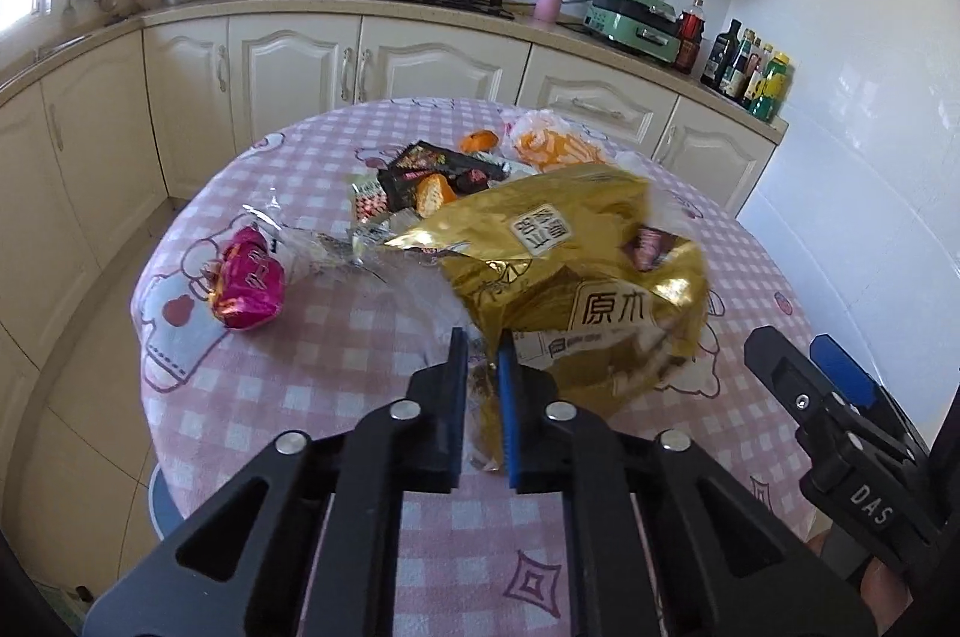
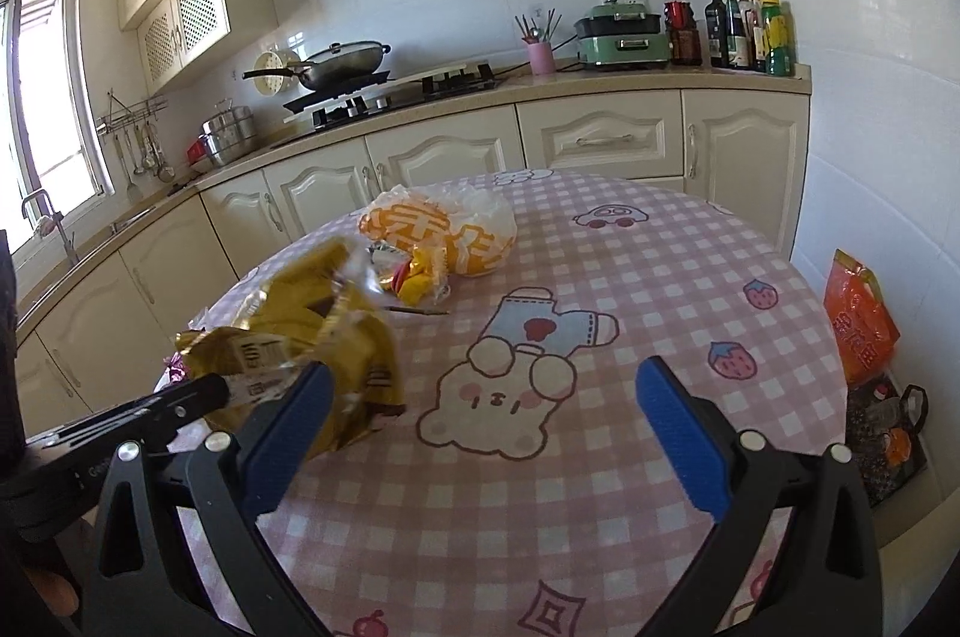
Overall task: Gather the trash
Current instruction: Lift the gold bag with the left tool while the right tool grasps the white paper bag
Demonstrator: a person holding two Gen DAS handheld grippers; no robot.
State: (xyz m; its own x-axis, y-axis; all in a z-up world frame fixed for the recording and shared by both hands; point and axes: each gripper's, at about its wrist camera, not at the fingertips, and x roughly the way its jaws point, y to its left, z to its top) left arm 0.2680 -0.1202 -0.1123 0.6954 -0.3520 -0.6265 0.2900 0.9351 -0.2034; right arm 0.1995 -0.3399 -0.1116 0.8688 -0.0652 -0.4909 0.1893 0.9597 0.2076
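Now gold bag (image 1: 576,271) — clamped (left fingers (image 1: 459,367)) — holds wrappers.

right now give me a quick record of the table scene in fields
surface: round table with pink checked cloth
left gripper: fingers shut on the gold bag
right gripper: fingers open, nothing between them, over bare cloth
loose trash: pink wrapper, dark wrappers, orange-and-white bag
off the table: orange bag by the wall
task state: gold bag gripped, other trash not yet collected
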